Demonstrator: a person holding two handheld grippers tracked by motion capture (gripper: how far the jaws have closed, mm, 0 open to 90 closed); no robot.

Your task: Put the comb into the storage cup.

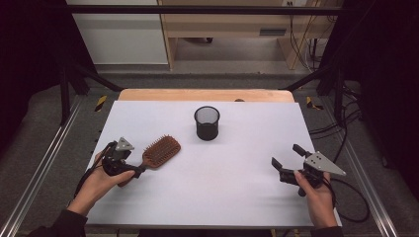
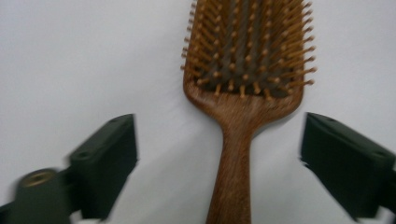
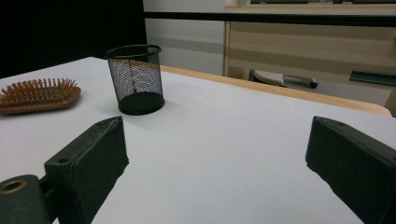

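My left tongs (image 2: 219, 154) gape wide astride the brush (image 2: 243, 93) handle, lined up to pinch it; right tongs (image 3: 217, 158) idle, open, empty.

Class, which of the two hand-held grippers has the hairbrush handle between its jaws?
The left hand-held gripper: its open jaws flank the wooden hairbrush handle. The right hand-held gripper has bare table between.

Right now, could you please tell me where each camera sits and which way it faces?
High view: above the near edge, looking forward and down at the table; forearms and hands show.
Left gripper view: on the left gripper, facing the hairbrush; open jaws.
Right gripper view: on the right gripper, level toward the mesh cup; open jaws.
All share the hairbrush.
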